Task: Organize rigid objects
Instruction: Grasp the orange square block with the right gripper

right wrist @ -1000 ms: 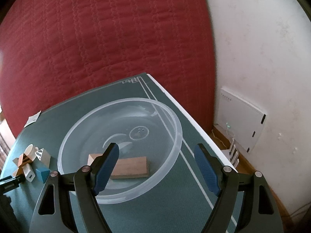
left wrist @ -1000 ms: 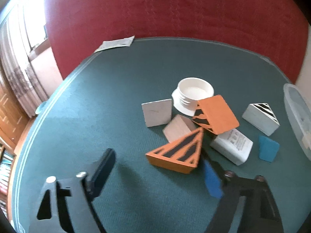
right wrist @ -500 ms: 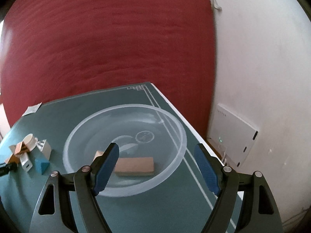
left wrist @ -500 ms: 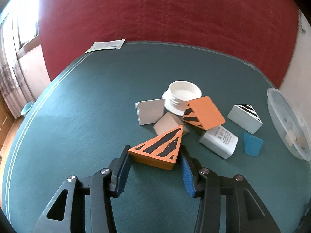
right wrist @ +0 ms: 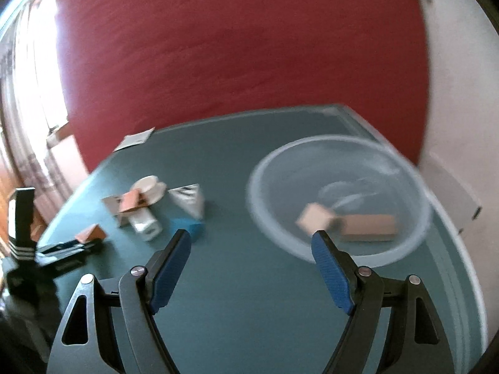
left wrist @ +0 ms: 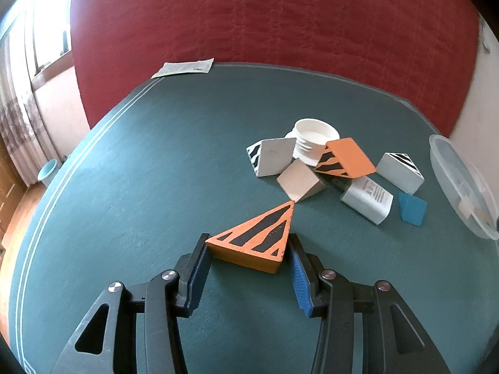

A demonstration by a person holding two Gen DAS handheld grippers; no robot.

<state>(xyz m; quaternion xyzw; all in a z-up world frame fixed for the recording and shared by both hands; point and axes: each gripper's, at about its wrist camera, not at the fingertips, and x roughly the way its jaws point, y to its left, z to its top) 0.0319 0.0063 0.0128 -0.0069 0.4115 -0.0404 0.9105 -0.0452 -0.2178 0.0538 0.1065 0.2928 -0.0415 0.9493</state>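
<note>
Pinching an orange wedge with black stripes [left wrist: 255, 243], the left gripper [left wrist: 248, 257] has its blue pads pressed against the block's two sides, and the wedge sits low over the green table [left wrist: 140, 187] with its pointed end aimed away from the camera. Whether it touches the cloth or hangs just above it cannot be told.

Just beyond the wedge's tip lies a loose heap: a plain beige wedge [left wrist: 299, 184], a white block with a striped end [left wrist: 271, 157], a second orange striped block [left wrist: 347, 159] leaning over the pile, and a white ribbed cup [left wrist: 315, 135] at the back. To the right of these lie a white printed block [left wrist: 368, 201], a small blue piece [left wrist: 411, 208] and a white wedge with a zebra top [left wrist: 400, 168]. At the right edge stands a clear plastic bowl [left wrist: 452, 180].

In the right wrist view, which is blurred, the right gripper [right wrist: 251, 249] holds its jaws spread wide with nothing between them, above bare table between the heap and the bowl. Inside the bowl lie a flat wooden block [right wrist: 368, 227] and a pale block [right wrist: 315, 221], touching each other.

Farther off, a paper slip [left wrist: 184, 67] rests at the table's far edge, in front of a red quilted backdrop [left wrist: 265, 15].
</note>
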